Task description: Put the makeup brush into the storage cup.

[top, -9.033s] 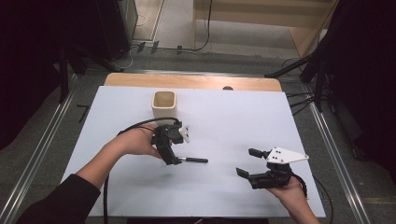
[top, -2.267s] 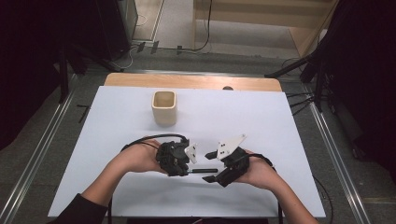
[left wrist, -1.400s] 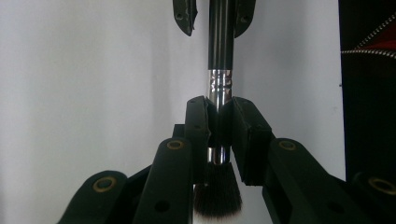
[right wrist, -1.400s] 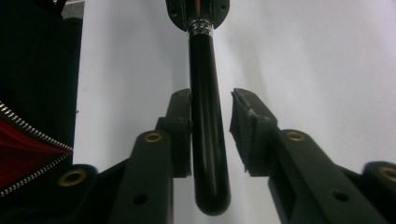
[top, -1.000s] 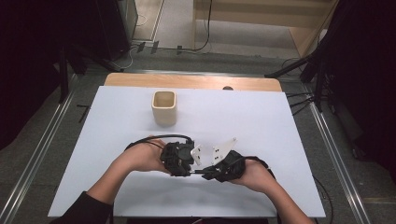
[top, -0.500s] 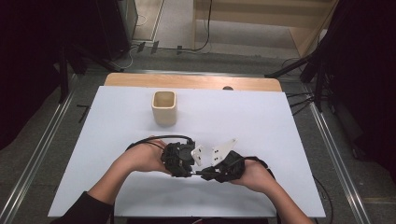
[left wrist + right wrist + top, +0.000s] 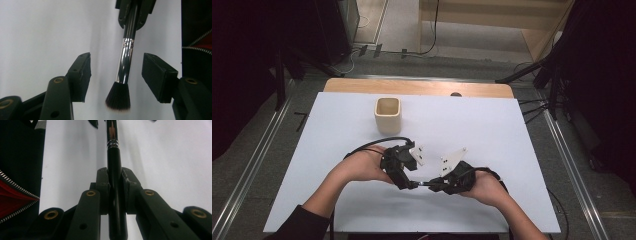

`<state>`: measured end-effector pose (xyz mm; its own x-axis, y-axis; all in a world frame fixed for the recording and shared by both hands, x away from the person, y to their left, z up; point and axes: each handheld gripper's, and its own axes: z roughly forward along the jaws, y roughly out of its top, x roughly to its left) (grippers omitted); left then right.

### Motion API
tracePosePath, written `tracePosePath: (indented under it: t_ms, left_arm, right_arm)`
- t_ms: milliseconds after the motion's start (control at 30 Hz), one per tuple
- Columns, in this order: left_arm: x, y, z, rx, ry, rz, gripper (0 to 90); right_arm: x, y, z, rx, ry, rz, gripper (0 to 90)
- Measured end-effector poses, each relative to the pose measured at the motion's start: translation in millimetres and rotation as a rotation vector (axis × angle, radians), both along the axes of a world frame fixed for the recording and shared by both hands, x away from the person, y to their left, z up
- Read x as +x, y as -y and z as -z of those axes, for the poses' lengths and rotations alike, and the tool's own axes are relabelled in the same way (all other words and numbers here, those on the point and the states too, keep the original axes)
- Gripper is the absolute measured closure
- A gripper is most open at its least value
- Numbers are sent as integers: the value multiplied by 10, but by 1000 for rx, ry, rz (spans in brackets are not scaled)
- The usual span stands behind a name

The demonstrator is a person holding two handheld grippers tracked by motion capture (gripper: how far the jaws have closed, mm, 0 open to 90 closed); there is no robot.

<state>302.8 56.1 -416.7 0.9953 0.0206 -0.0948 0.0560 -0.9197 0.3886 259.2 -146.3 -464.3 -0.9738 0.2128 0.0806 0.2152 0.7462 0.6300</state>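
A makeup brush [image 7: 123,72] with a black handle, a silver ferrule and dark bristles hangs just above the white table [image 7: 492,130]. My right gripper [image 7: 115,180] is shut on its black handle [image 7: 113,157]. My left gripper [image 7: 119,70] has just been opening; the ferrule and bristles stand between its jaws, with a gap on each side. In the high view the left gripper [image 7: 404,181] and the right gripper [image 7: 435,185] meet tip to tip at the table's near middle, the brush [image 7: 422,184] bridging them.
A beige square cup [image 7: 388,115] stands upright behind the hands, towards the far left of the table. A wooden strip [image 7: 417,87] runs along the table's far edge. A black cable [image 7: 372,145] loops off the left gripper.
Since the earliest frame my right hand has come across to the left one and closed on the brush's handle. Over the last second both hands have stayed almost where they were.
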Motion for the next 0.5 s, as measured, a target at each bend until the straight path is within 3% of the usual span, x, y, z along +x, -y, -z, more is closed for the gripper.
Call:
tracePosePath:
  t_ms: [133, 167, 500]
  left_arm:
    - [62, -59, -14, -23, -33, -57, 346]
    - [93, -94, -11, -32, -50, -90, 343]
    - [137, -227, -30, -79, -61, -164, 315]
  right_arm:
    - [-4, 27, -5, 9, -4, 18, 795]
    - [-2, 45, -4, 17, -9, 31, 795]
    - [-19, 101, -3, 17, -23, 96, 795]
